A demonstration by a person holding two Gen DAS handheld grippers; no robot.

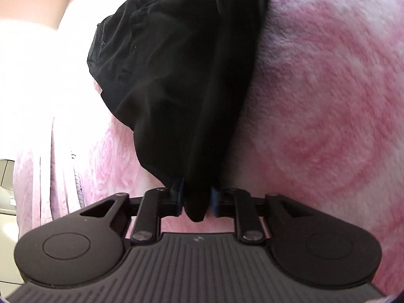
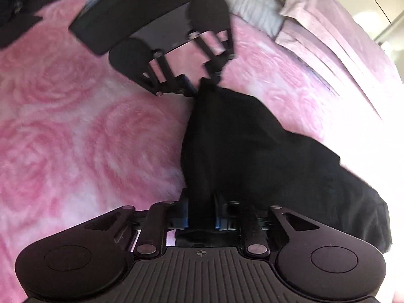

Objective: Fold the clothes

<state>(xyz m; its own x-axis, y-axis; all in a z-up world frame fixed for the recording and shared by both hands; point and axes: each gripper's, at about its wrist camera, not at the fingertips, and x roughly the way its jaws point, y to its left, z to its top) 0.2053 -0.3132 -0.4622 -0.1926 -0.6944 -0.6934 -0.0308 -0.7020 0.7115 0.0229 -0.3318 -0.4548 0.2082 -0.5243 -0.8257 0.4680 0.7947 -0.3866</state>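
Claw, left: left claw (image 1: 197, 203) is clamped on a bunched corner of the black garment (image 1: 164, 75), with a tongue of cloth poking back past the blue pads (image 1: 179, 199).
Claw, right: right claw (image 2: 200, 214) is likewise pinched on a thick gather of the same garment; the right wrist view also catches the left claw biting the far corner.
Garment: black cloth, stitched seams showing in the left wrist view (trousers or shorts, I judge, though I cannot tell which), strung between the two claws and sagging onto the bed.
Where it lies: its middle rests on the pink rose-patterned blanket (image 2: 75, 126); only the two gripped ends are lifted.
Step in hand: most likely carrying one edge across to meet the other, or spreading the piece before a fold.
How to do it well: keep both grips firm and level with each other, so the edge between them stays taut and straight; slack there would set a crooked crease.
Lowering: let the hanging middle settle first, then bring the held ends down onto it, corners matched.
Risk: each claw holds a wad, not a flat edge, so layers may slide out unevenly on release.
Surroundings: a folded pale pink cloth (image 2: 328, 32) lies at the bed's far edge, well apart from the work.
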